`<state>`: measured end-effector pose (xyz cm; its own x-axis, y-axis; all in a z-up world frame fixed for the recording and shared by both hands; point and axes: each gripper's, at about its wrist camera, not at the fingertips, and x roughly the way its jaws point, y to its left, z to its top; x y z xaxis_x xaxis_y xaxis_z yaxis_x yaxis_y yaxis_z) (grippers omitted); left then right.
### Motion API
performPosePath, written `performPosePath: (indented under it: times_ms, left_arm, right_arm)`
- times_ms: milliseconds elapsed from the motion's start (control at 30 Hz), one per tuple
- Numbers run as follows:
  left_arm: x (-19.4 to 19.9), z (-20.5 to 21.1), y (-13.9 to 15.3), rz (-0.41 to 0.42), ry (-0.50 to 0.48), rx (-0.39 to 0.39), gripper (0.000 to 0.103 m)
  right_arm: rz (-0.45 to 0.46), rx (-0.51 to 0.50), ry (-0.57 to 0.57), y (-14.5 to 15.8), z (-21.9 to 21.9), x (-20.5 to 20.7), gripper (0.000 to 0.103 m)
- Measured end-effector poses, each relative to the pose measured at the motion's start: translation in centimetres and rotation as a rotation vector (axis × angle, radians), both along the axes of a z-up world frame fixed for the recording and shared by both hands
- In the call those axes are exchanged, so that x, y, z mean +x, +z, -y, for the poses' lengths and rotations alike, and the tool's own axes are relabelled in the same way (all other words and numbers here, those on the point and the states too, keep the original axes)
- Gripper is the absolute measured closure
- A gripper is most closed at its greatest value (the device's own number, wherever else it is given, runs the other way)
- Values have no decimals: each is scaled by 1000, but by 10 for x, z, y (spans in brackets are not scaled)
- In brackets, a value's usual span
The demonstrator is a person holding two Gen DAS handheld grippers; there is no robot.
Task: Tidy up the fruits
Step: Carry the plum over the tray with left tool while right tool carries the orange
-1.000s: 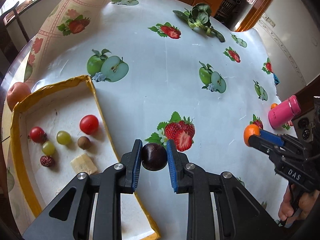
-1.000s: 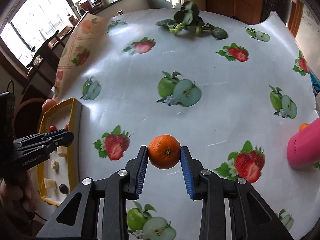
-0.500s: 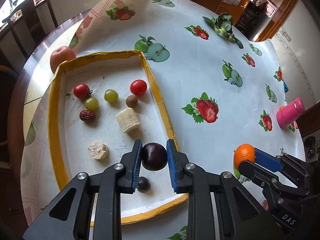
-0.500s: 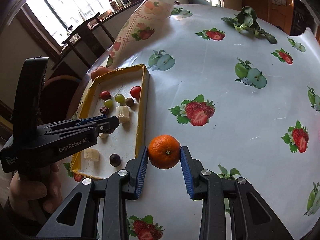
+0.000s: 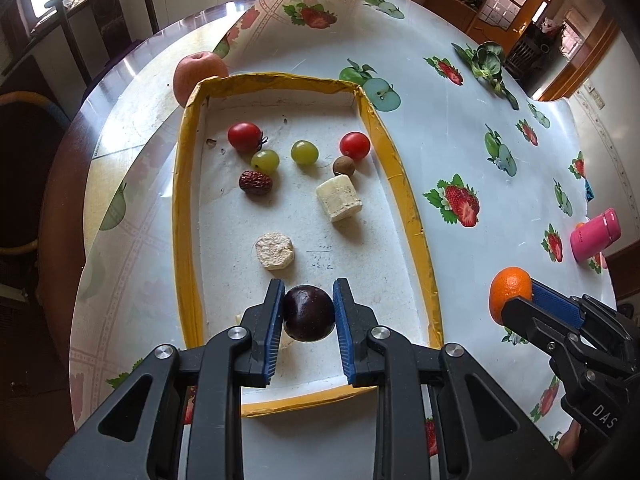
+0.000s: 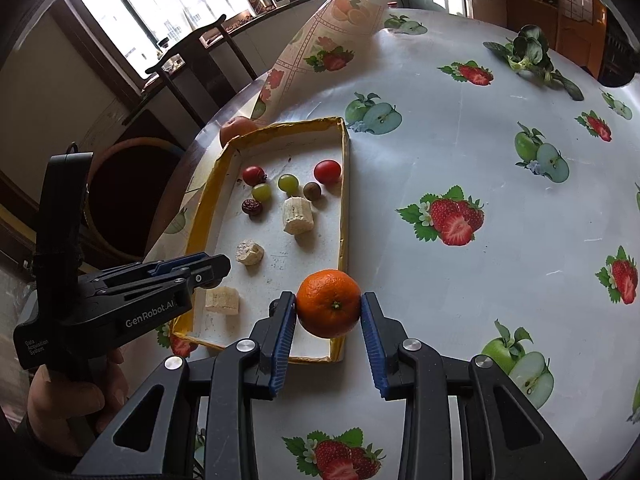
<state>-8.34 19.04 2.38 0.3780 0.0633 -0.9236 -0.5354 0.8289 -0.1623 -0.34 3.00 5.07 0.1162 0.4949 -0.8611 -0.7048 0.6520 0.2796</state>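
**A:** so what's each hand got right now?

**B:** left gripper (image 5: 308, 314) has its jaws clamped on a dark plum (image 5: 308, 313), held over the near end of the tray (image 5: 406, 196). Right gripper (image 6: 329, 312) is squeezing an orange (image 6: 329, 303), hanging right above the tray's near right wall. Both blue pads are pressed into the fruit on either side.

**A:** and what's in the tray?

**B:** going near to far: a pale banana chunk (image 6: 222, 300) close to the left gripper's tip, then a round pale slice (image 5: 275, 251), then a bigger banana piece (image 5: 339, 199) standing towards the right. Past that a wrinkly red date (image 5: 256, 182), a small brown round thing (image 5: 343, 166) (can't tell what fruit), two green grapes (image 5: 305, 151) and a cherry tomato (image 5: 244, 136) at the left, another at the right (image 5: 354, 145).

**A:** anything outside it?

**B:** an apple (image 5: 199, 73) touching the far left corner from outside, a pink bottle (image 5: 595, 234) lying well off to the right, and a leafy green (image 5: 487, 61) way at the back. All on a table (image 5: 432, 128) with a fruit-print cloth.
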Motion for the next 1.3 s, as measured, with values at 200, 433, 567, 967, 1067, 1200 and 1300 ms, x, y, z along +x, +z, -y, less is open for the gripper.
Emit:
performPosePath:
  times_ms: [200,433,567,967,1067,1200,1300]
  left_arm:
    - [-15,-15,-7,-8,31,-9,81]
    - [-26,-34,-12,-11,75,-30,81]
    - [-27,-38,-12,-10,82,-34,81]
    - [6,-48,-22,-9,85,-49,81]
    - [19,-52,-28,-18,83,-42,81]
    - [31,-58,-36,-29,85,-40,81]
    - [38,-60,-43,-43,85,-38,81]
  right_arm:
    - [-3,-2,14,-3,-11,-7,69]
    - [-29,12,8,-8,-23,-7,69]
    - [-28,16,14,-9,-31,-7,69]
    - [-51,-8,39,-27,-61,1,69]
    - [-57,-25,47,-38,-72,4,69]
    - [-60,-52,61,-53,-86,8,69]
    - [-60,-69,72,-61,-93,9,69]
